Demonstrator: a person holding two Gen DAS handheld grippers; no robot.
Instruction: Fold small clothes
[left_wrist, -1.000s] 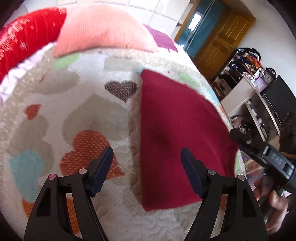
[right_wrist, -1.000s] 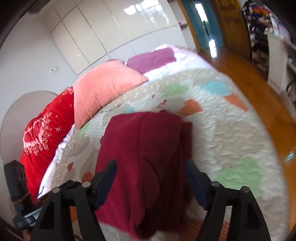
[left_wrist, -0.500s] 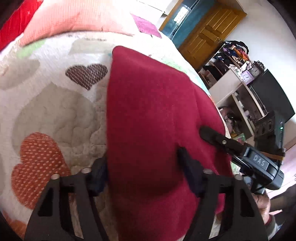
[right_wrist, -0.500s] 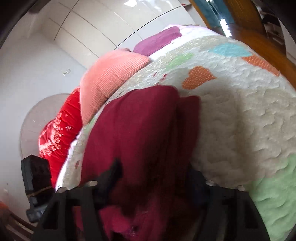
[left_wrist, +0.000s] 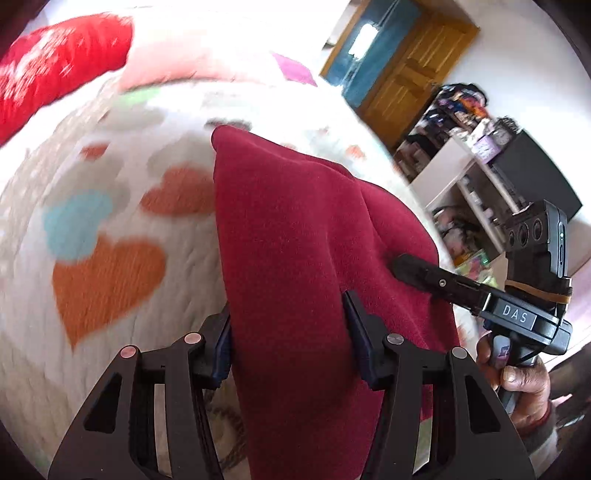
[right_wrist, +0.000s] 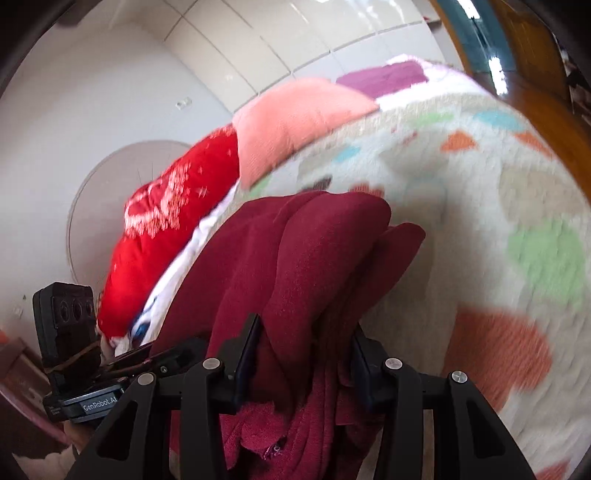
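Observation:
A dark red fleece garment lies folded on the heart-patterned quilt at the bed's near edge. My left gripper is shut on the garment's near end, with cloth bunched between the jaws. My right gripper is shut on the garment's other near part, where several thick folds fill the jaws. The right gripper also shows in the left wrist view, its finger tip pressed into the cloth at the right. The garment's near edge looks lifted a little off the quilt.
A salmon pillow and a red pillow lie at the head of the bed, a purple one beyond. A wooden door, cluttered white shelves and a dark cabinet stand right of the bed.
Both grippers were open above the garment one second ago. They came down over its near end and closed on it. Both views now blur as the cloth shifts.

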